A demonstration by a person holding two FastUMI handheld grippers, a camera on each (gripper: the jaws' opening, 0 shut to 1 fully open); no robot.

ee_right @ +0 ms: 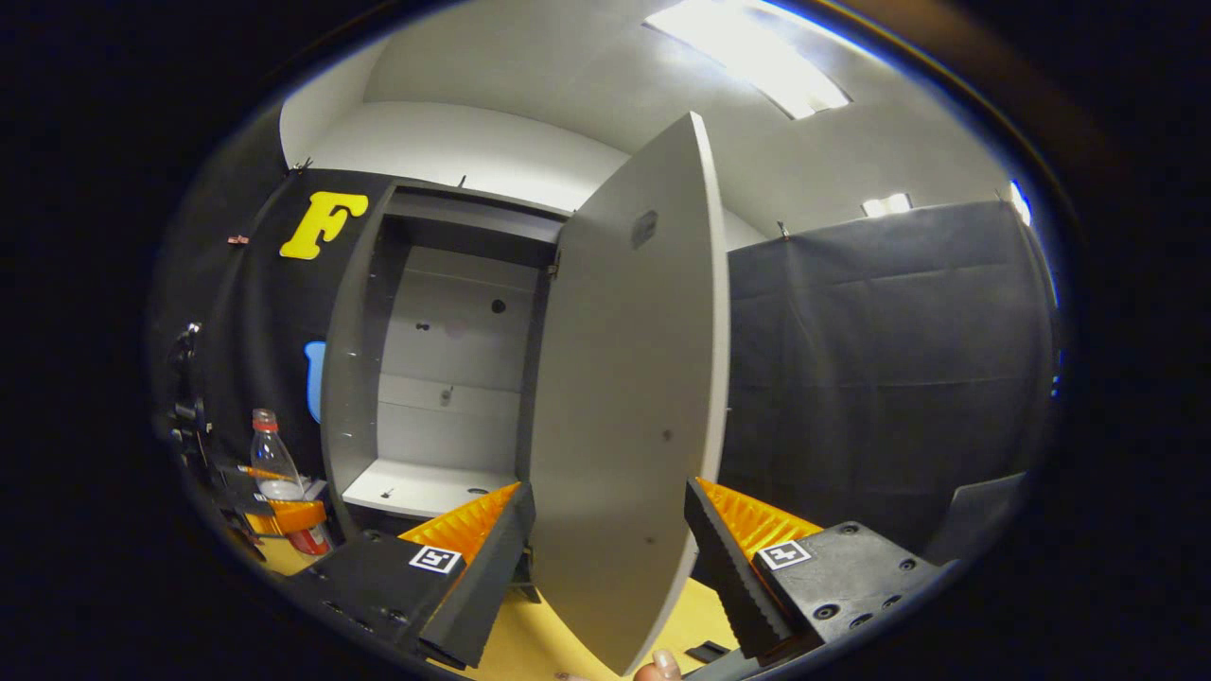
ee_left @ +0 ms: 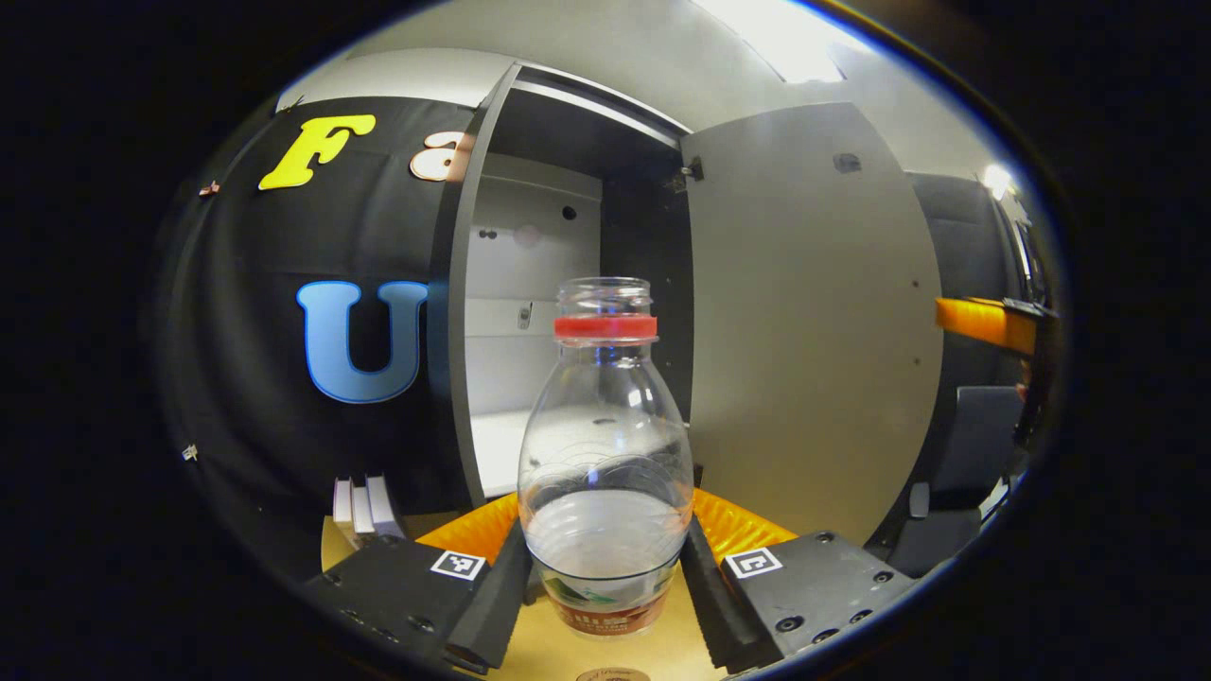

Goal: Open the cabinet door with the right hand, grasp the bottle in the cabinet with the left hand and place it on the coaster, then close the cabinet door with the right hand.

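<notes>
The see-through plastic bottle (ee_left: 605,454) has a red ring and a brown label. The big cabinet (ee_right: 454,378) is grey, white inside. The wooden counter (ee_left: 568,653) is yellow.

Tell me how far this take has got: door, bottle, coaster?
Done: the cabinet door stands wide open and the bottle is out of the cabinet, clamped between the left gripper fingers. In hand: carrying it above the table; a round edge, probably the coaster, shows just below. Left: setting it down, then closing the door, whose edge sits between the open right gripper fingers.
</notes>
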